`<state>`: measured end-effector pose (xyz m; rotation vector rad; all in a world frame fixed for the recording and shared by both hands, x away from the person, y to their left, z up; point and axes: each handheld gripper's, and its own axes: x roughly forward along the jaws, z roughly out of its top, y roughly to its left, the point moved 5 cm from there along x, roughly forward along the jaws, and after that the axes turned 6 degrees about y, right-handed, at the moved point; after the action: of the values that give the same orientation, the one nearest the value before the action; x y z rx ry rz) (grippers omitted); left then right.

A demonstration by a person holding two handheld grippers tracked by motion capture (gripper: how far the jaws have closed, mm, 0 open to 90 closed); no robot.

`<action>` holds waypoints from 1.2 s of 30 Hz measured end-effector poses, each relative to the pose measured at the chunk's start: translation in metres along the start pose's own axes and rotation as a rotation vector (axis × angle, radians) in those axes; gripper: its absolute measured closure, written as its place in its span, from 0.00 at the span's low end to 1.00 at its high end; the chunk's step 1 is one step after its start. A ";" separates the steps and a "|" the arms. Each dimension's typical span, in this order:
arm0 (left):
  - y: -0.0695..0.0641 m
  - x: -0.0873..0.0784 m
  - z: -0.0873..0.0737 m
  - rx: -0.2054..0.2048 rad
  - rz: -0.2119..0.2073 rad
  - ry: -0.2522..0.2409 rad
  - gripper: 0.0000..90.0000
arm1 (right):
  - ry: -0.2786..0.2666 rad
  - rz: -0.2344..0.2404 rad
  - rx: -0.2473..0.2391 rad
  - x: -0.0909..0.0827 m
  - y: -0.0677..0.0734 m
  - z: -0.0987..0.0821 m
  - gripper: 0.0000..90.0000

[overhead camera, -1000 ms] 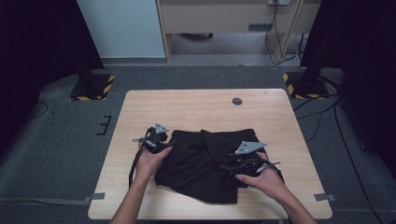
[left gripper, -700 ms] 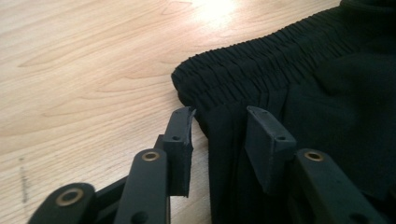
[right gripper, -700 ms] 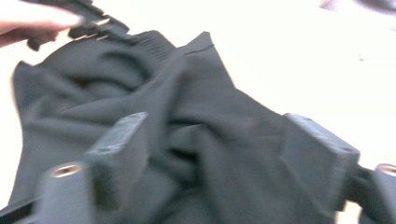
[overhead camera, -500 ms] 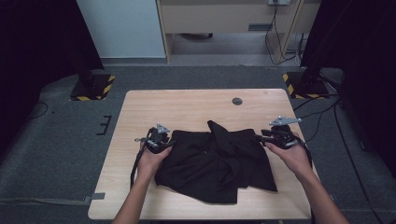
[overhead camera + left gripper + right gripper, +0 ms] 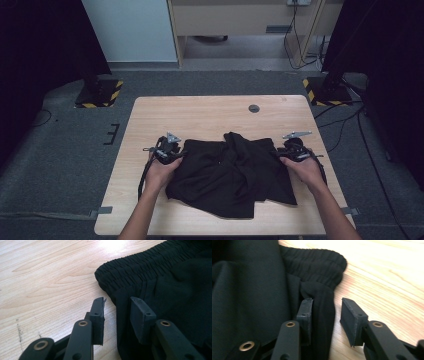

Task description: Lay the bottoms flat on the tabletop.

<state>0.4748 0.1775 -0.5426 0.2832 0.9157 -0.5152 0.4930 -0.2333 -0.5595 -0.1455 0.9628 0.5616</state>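
On the near half of the tabletop (image 5: pixel 200 115) lies a pair of black shorts (image 5: pixel 230 175), rumpled, with a fold of cloth heaped up along the middle and the hem edges trailing toward the person. It looks like light, limp fabric, matte and not slippery; I'd expect it to sag and crease wherever it is lifted, so it needs two holds well apart to come up flat. The gathered elastic waistband (image 5: pixel 130 272) is the thickest, firmest part, and its two corners seem the sensible places to pinch.

That is just where both tools sit. The left gripper (image 5: pixel 117 312) has its jaws parted, one on bare wood and the other over the cloth, straddling the side edge just below the waistband corner. The right gripper (image 5: pixel 325 312) is likewise spread apart at the opposite corner, one jaw on the fabric, the other above the wood, with the edge between them. Neither has clamped yet.
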 end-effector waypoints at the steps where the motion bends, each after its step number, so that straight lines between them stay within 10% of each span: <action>1: 0.003 0.002 0.000 0.011 0.002 0.015 0.70 | 0.005 0.016 -0.019 0.002 0.005 0.001 0.75; 7: 0.010 0.009 0.000 -0.019 -0.015 0.030 0.65 | 0.029 0.031 -0.052 0.003 0.011 0.001 0.98; 13: 0.011 0.016 -0.002 -0.006 -0.003 0.060 0.71 | 0.021 0.030 -0.040 0.003 0.012 0.001 0.99; 20: 0.009 0.016 0.000 -0.014 -0.044 0.065 0.99 | -0.015 0.016 -0.048 0.001 0.013 0.003 0.99; 36: 0.001 -0.041 0.042 0.042 -0.028 -0.140 1.00 | -0.171 0.006 -0.077 -0.040 0.017 0.036 0.99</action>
<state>0.4832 0.1722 -0.4845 0.2697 0.7746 -0.5734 0.4933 -0.2214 -0.5042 -0.1609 0.7757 0.6073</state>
